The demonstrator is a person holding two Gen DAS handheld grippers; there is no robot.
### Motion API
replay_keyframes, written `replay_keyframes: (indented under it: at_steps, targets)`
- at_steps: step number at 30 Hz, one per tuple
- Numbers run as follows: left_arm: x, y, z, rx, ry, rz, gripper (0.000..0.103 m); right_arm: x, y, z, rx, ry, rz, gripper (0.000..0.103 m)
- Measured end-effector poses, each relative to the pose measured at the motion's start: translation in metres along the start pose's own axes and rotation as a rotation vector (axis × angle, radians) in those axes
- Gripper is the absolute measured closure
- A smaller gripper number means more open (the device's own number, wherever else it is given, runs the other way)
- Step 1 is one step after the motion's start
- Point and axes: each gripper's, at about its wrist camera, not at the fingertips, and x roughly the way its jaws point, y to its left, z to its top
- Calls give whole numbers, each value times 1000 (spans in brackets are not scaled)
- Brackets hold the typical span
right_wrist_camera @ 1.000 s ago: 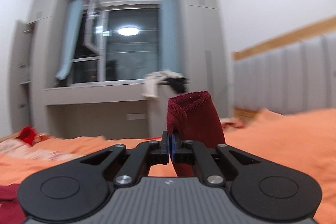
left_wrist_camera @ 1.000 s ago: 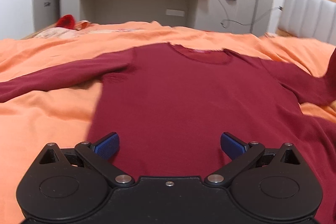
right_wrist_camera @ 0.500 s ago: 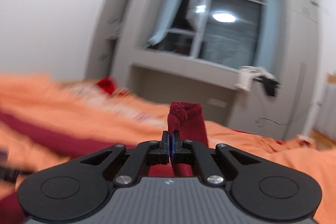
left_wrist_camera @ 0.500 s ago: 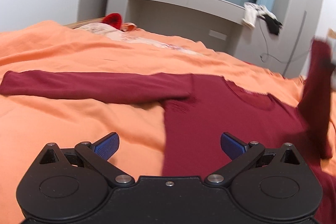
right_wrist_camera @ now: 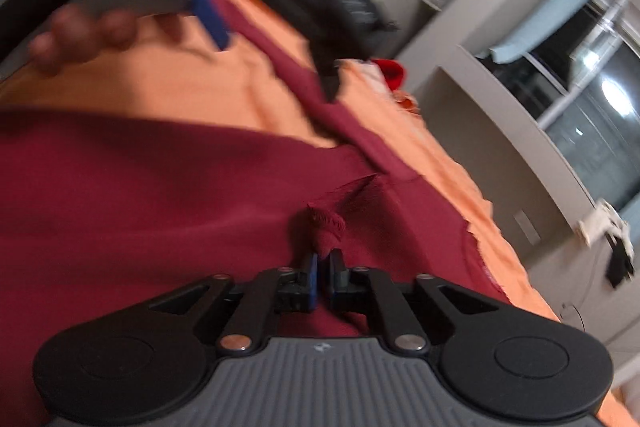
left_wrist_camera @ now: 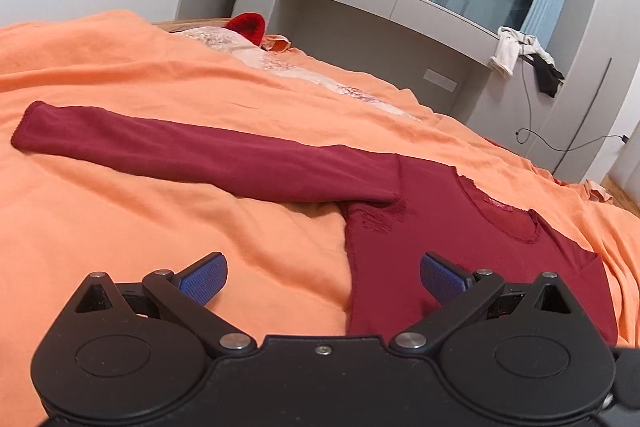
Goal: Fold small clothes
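- Shirt [left_wrist_camera: 460,247]: dark red, long-sleeved, flat on the orange bedspread [left_wrist_camera: 160,227], directly ahead of and partly beneath both grippers, collar at the far end.
- Right gripper [right_wrist_camera: 324,259]: narrow, nearly closed, with a bunched cuff [right_wrist_camera: 326,225] at its tips, seemingly pinched; sits low over the shirt's chest, so that sleeve looks already brought in across the body.
- Left gripper [left_wrist_camera: 322,275]: wide apart, holding nothing; straddles the shirt's side edge, one pad over bedspread, the other over red cloth.
- Outstretched sleeve [left_wrist_camera: 200,151]: ahead and to the left of the left gripper, long axis running crosswise, from the shoulder seam just ahead out to its end [left_wrist_camera: 32,123] far left; lies flat, not yet folded.
- Probably next: that sleeve, folded inward over the body.
- Left gripper clearly nearer to it; right gripper well apart and occupied.
- Calls for a reach leftward and forward to the sleeve's far end, jaws set across its length.
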Motion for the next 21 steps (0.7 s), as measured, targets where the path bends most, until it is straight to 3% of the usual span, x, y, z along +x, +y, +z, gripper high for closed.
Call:
replay_keyframes:
  at_steps: [2,3,4,6,7,10,13,18,21]
  targets:
    - [2,-3,-2,1,2,-17,1,-13,-1,-5,12,-12,33,87]
    - [4,-4,-2,2,2,-28,1,-19,-3,-7,33,-20,42,76]
    - [5,-6,-3,3,3,-41,1,-28,-8,-11,68,-32,52,57]
    - [7,-10,-5,7,4,-67,1,-47,-18,-23,145,-53,74,37]
    - [7,-13,-7,10,4,-86,1,-54,-24,-28,181,-61,80,32]
    - [8,-23,-10,26,-1,-133,1,-80,-44,-49,284,-75,46,22]
    - [7,-33,-15,49,-16,-172,1,-99,-65,-70,353,-88,-49,10]
    - [5,-45,-23,69,-14,-243,1,-118,-99,-106,528,-104,-193,6]
    - [6,-53,-30,95,-5,-288,11,-121,-110,-118,594,-92,-222,6]
